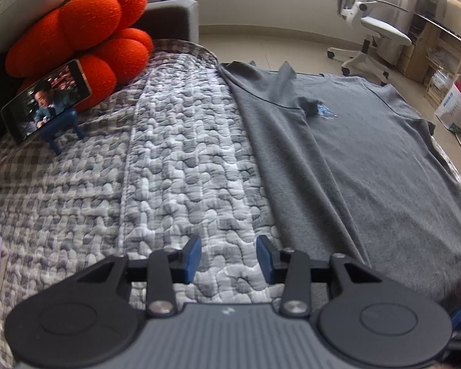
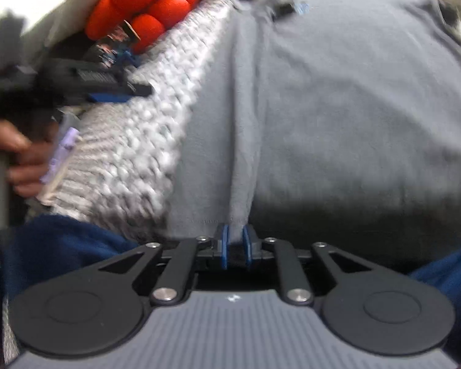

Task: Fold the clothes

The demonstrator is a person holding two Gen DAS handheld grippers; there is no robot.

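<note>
one grey t-shirt, one orange plush cushion, one phone, one office chair

A grey cotton T-shirt lies spread across a bed covered by a grey-and-white puckered quilt, its left side folded inward in a long ridge. The right gripper has a fold of the shirt's hem between its blue pads, jaws narrowly parted. At left, blurred, a hand holds the black left gripper above the quilt. Orange-red plush cushions sit behind.
</note>
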